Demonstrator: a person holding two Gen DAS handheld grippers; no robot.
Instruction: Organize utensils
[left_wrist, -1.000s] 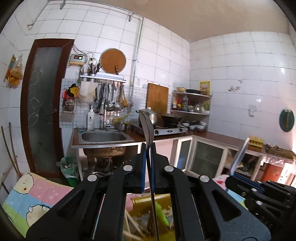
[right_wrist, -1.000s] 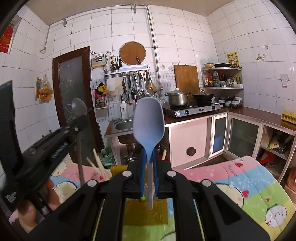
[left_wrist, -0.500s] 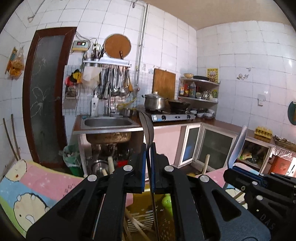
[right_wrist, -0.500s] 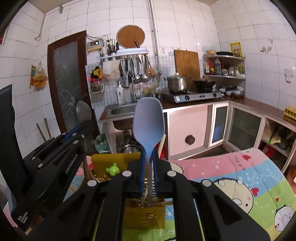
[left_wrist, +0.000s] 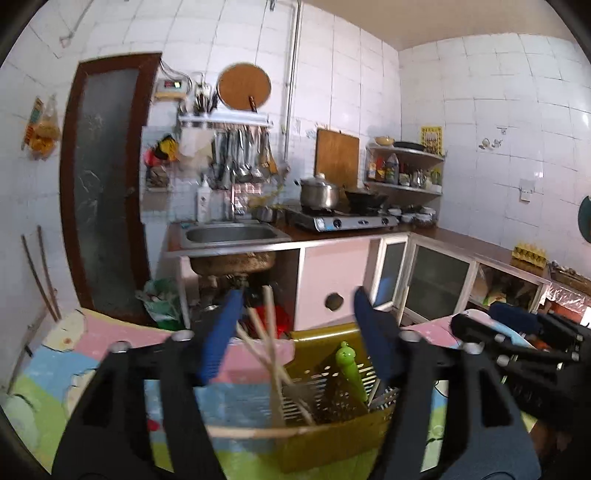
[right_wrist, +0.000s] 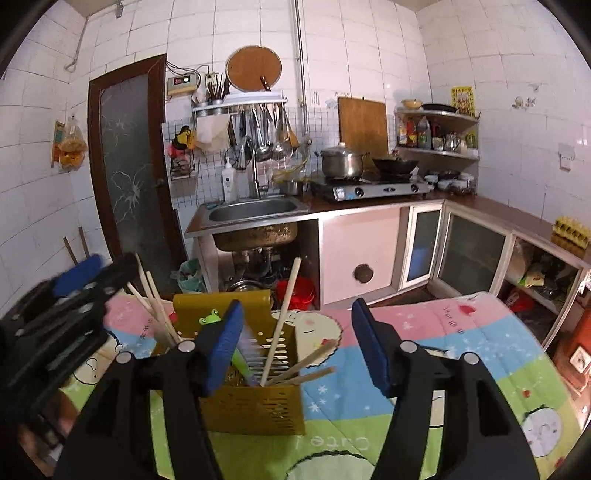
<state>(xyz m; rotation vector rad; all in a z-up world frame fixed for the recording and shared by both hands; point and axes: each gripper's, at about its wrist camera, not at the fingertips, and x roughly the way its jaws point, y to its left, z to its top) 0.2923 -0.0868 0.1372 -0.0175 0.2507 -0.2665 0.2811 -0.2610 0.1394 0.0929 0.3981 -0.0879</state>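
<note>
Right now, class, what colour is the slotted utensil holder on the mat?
The utensil holder is mustard yellow, clearest in the right wrist view.

The left gripper (left_wrist: 297, 328) has its blue-padded jaws spread wide, nothing between them. The right gripper (right_wrist: 295, 336) is likewise splayed and empty. In each wrist view the other gripper shows at the frame's edge, close alongside.

Evenly lit kitchen, strong fisheye warp

Soft, bright light; tile lines bow toward black corner vignettes; left view slightly motion-blurred, and near fingers (left_wrist: 221, 332) look soft.
</note>
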